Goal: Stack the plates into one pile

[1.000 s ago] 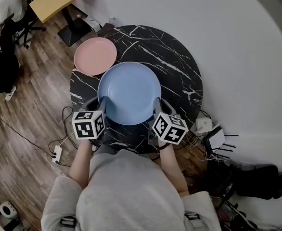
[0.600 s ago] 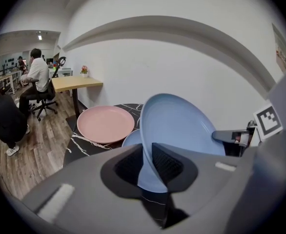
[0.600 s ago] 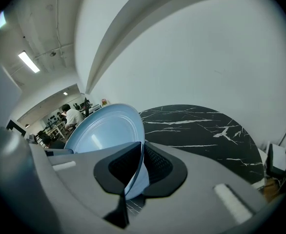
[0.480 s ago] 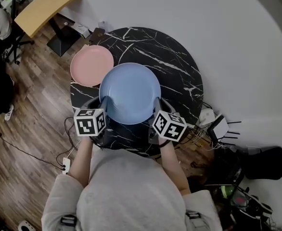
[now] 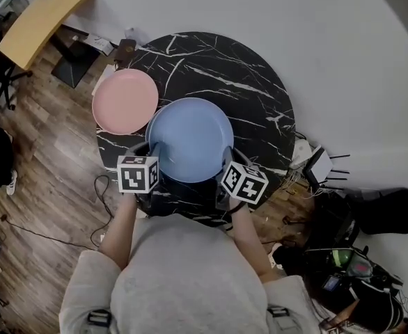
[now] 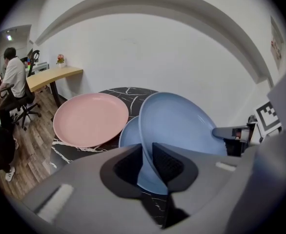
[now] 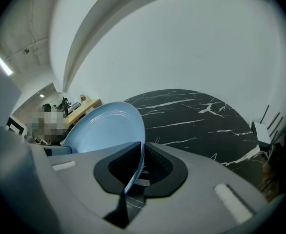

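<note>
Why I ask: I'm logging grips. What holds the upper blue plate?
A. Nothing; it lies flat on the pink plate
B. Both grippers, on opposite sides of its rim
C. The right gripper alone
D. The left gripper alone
B: the left gripper and the right gripper each have their jaws closed on the rim of the upper blue plate, one on each side.

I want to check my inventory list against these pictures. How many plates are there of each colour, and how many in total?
Blue plates: 2 (the held blue plate and the lower blue plate lying under it)
Pink plate: 1
Total: 3 plates
</note>
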`<action>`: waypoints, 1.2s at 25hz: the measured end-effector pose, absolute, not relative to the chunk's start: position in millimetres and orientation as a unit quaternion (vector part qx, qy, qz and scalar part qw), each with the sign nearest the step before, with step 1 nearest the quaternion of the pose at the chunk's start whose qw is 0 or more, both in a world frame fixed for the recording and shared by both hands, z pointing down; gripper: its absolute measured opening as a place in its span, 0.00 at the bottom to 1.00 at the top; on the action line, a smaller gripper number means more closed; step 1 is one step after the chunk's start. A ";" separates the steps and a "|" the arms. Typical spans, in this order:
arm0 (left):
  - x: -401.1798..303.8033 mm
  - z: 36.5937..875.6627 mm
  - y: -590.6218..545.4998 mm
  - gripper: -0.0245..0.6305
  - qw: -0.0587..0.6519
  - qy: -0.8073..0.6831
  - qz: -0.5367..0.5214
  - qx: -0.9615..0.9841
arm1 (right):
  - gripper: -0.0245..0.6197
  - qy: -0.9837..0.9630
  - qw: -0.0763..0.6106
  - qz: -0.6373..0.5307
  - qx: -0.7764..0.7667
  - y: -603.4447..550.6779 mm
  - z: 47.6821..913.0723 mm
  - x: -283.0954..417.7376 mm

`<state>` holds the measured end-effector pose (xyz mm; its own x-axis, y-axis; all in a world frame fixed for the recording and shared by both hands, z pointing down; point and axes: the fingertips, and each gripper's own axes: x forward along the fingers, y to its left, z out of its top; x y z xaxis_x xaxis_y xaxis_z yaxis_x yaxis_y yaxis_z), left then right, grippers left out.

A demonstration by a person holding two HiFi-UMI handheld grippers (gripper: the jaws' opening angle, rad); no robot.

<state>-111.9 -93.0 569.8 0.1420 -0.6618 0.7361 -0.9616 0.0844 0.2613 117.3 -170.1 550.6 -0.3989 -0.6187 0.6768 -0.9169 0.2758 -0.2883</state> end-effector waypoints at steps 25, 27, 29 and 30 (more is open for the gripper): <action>-133.6 623.0 -103.2 0.26 0.407 -0.563 0.233 0.680 | 0.07 -0.718 0.282 0.346 0.534 -159.2 611.3 96.6; -132.7 622.6 -103.2 0.26 0.402 -0.562 0.233 0.685 | 0.07 -0.717 0.283 0.340 0.539 -158.2 611.4 97.2; -132.4 622.6 -102.9 0.27 0.399 -0.561 0.230 0.688 | 0.07 -0.716 0.287 0.331 0.543 -157.7 611.9 96.6; -132.1 622.4 -102.8 0.27 0.397 -0.559 0.229 0.691 | 0.07 -0.716 0.290 0.326 0.545 -157.7 611.9 96.0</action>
